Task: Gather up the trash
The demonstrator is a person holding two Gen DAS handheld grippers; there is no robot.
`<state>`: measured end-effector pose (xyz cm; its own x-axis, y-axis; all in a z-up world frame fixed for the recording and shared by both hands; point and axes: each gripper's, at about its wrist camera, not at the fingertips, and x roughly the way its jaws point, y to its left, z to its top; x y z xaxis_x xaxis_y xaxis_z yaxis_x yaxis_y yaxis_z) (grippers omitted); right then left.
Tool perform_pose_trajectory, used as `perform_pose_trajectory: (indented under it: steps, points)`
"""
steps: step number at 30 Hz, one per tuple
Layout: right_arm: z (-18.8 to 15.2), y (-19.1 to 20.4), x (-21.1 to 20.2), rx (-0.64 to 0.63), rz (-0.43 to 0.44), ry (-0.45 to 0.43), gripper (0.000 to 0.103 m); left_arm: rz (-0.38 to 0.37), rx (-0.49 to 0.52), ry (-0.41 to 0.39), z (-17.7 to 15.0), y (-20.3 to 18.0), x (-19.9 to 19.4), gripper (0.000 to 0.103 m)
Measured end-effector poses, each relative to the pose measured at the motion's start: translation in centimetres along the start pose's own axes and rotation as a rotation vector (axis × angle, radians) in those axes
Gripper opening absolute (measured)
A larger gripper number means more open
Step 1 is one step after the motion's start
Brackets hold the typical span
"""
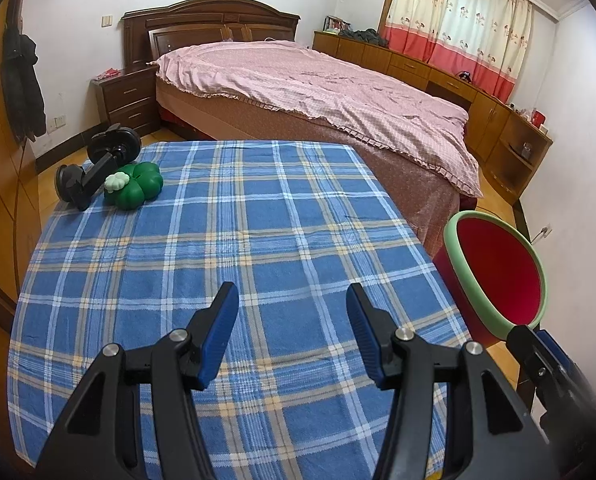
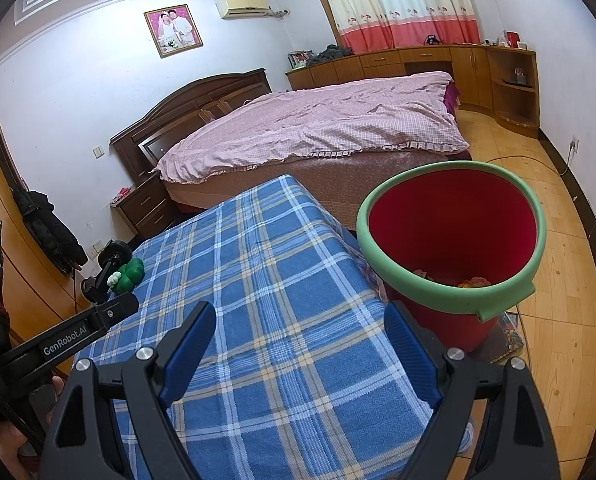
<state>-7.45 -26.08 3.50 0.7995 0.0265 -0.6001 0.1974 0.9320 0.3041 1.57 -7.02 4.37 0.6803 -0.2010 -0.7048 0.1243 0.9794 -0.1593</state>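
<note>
Your left gripper (image 1: pixel 292 332) hangs over the near part of the blue plaid tablecloth (image 1: pixel 258 220); its blue-padded jaws are spread wide with nothing between them, only cloth showing in the gap; your right gripper (image 2: pixel 302 354) is likewise spread wide and holding nothing, over the cloth's right-hand edge. The red bucket (image 2: pixel 452 220) with the green rim sits off the table's right side, lower than the tabletop; in the right wrist view it's just beyond and to the right of your right gripper's right finger, its rim close to that fingertip, can't tell if they touch; in the left wrist view the same bucket (image 1: pixel 498 272) is well right of your left gripper, past the table edge. Inside the bucket, at the bottom, some crumpled trash (image 2: pixel 472 281) shows, reddish-orange with a bit of green; mostly hidden by the rim, can't tell what it is. On the table's far left corner lies a green clover-shaped toy (image 1: pixel 136 186) with a small white flower on it, touching a black suction-cup mount (image 1: pixel 96 168) just to its left; both well apart from your two grippers. Behind the table: a bed with a pink cover (image 1: pixel 318 84); wooden cabinets (image 2: pixel 418 60) under the curtained window.
</note>
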Motion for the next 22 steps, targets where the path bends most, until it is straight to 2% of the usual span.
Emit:
perform_pose_trajectory:
  steps: [22]
  points:
    - [-0.04, 0.16, -0.01, -0.002, 0.002, -0.004, 0.088, -0.004, -0.003, -0.005, 0.08, 0.03, -0.41, 0.056]
